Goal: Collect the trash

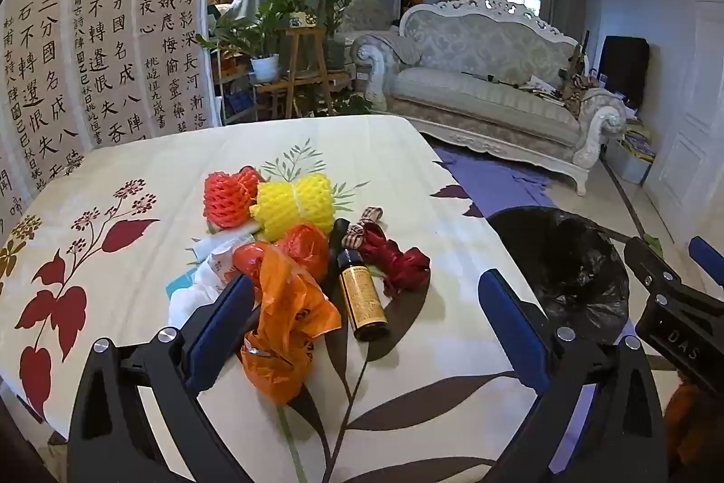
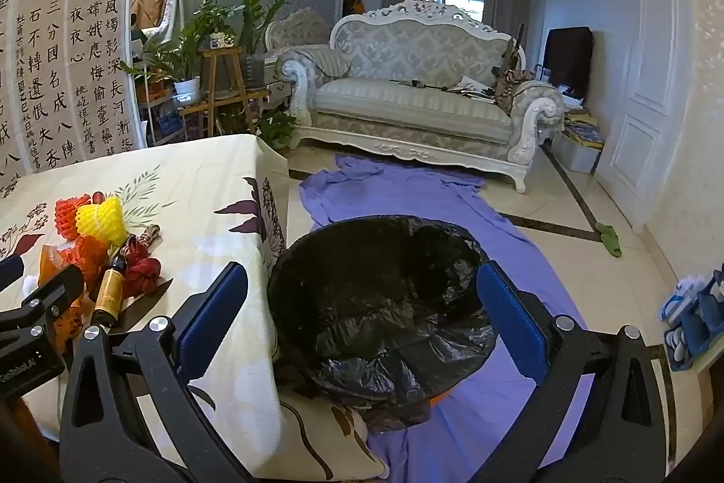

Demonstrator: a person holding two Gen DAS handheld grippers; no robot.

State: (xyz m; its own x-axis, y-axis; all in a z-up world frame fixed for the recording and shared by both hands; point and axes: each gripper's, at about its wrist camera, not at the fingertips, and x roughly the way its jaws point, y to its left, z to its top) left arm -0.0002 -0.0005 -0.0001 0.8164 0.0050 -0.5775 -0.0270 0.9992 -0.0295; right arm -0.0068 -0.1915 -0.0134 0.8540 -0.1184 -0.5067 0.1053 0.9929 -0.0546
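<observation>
My left gripper [image 1: 366, 324] spreads wide and empty above the orange plastic bag [image 1: 285, 329] and brown bottle [image 1: 362, 293] on the floral tablecloth [image 1: 135, 175]; my right gripper [image 2: 362, 311], equally wide and empty, frames the black-lined bin [image 2: 380, 293] beside the table.

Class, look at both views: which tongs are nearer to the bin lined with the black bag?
Right. The right tongs hang open just over the bin beside the table; the left tongs hang open over the trash pile on the table, off to the bin's side.
</observation>
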